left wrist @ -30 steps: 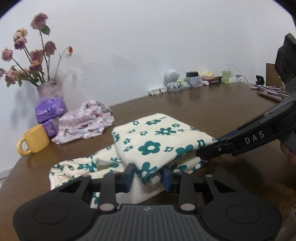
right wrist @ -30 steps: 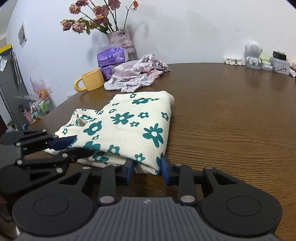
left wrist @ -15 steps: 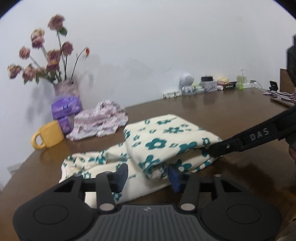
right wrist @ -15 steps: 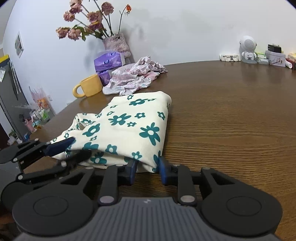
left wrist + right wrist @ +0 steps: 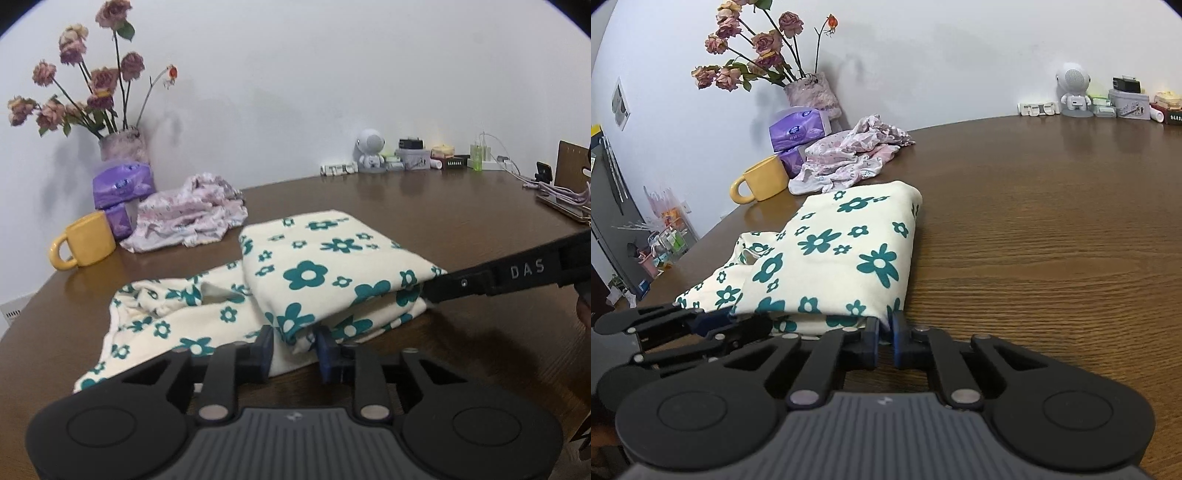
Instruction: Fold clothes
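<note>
Since the earlier frame, both jaw pairs have been drawn inward. The floral garment (image 5: 332, 273) on the worktop (image 5: 1052, 240) is being clamped at its near edge by the closing left gripper (image 5: 294, 349) and right gripper (image 5: 884, 334). Layers could be dropped if only the top fold is pinched.

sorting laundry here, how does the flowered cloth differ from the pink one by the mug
The flowered cloth is cream with teal flowers, folded flat, larger; the pink garment is pale, crumpled in a heap. Both grippers' jaws are closing on the flowered cloth's near edge; the pink garment lies untouched. Both rest on the table.
</note>
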